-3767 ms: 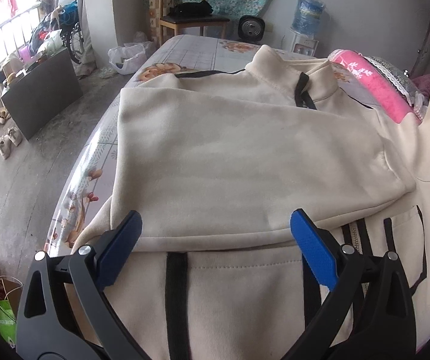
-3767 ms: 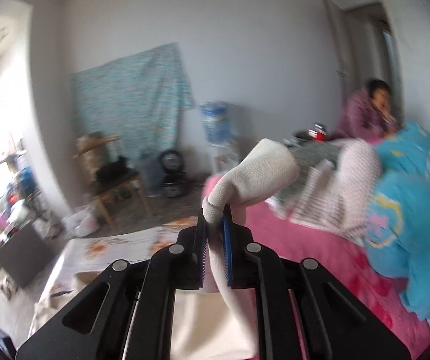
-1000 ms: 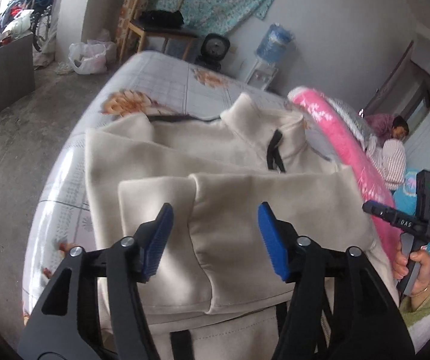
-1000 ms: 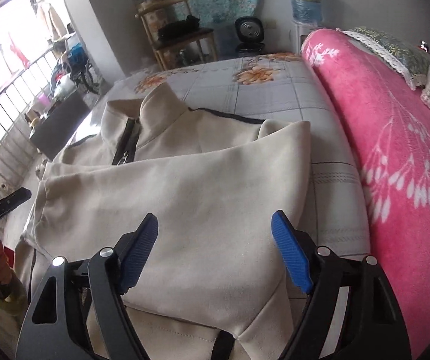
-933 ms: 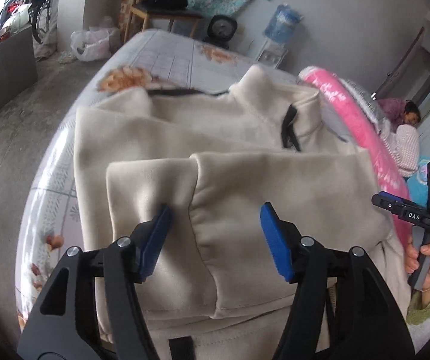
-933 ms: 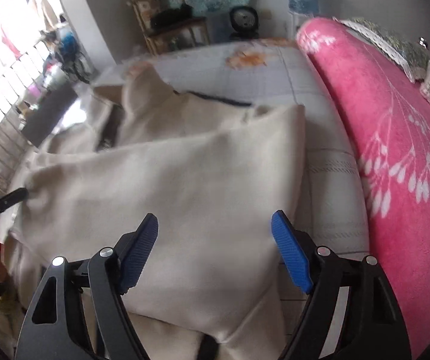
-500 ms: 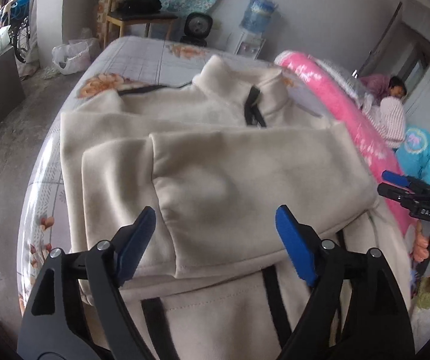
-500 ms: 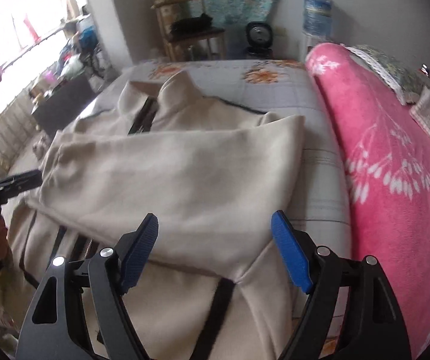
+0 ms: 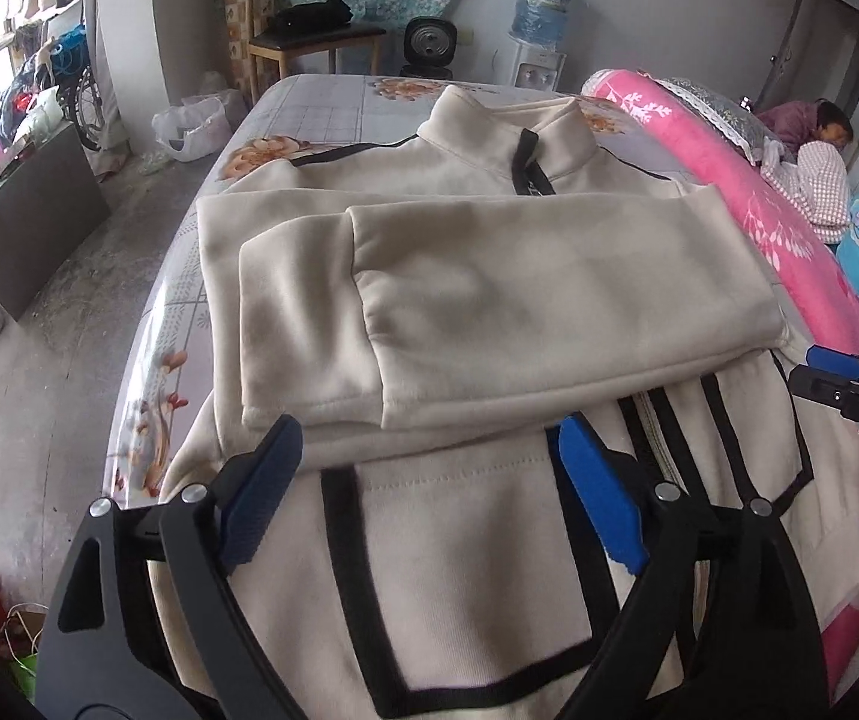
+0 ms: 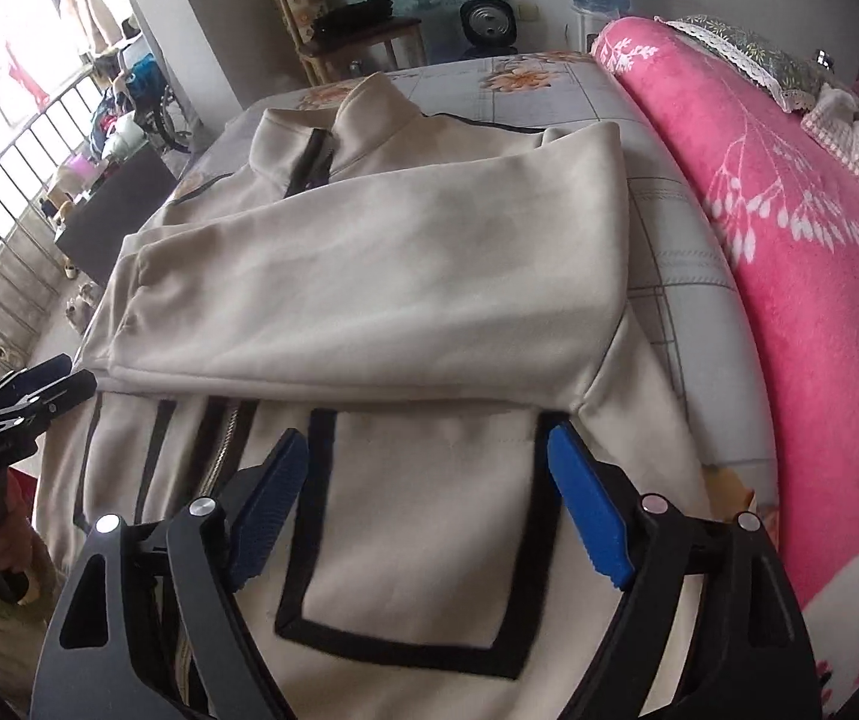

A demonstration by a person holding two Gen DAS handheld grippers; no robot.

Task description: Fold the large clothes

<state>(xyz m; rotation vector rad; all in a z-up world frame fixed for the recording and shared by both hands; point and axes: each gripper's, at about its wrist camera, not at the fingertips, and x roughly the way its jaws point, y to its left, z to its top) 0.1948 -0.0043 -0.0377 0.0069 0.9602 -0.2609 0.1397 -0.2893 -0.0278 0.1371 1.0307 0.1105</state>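
Both jaws are opening wide and hold nothing: the left gripper (image 9: 429,480) and the right gripper (image 10: 423,495) sit low in each frame. The cream jacket (image 9: 489,276) lies flat mid-frame on the bed (image 9: 321,114), sleeves folded across. A pink blanket (image 10: 789,252) fills the right

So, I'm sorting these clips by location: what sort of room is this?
Most likely a lived-in bedroom in a home. The cream jacket is spread on a bed with a floral sheet, a pink blanket lies alongside, and a water dispenser and a wooden chair stand by the wall.
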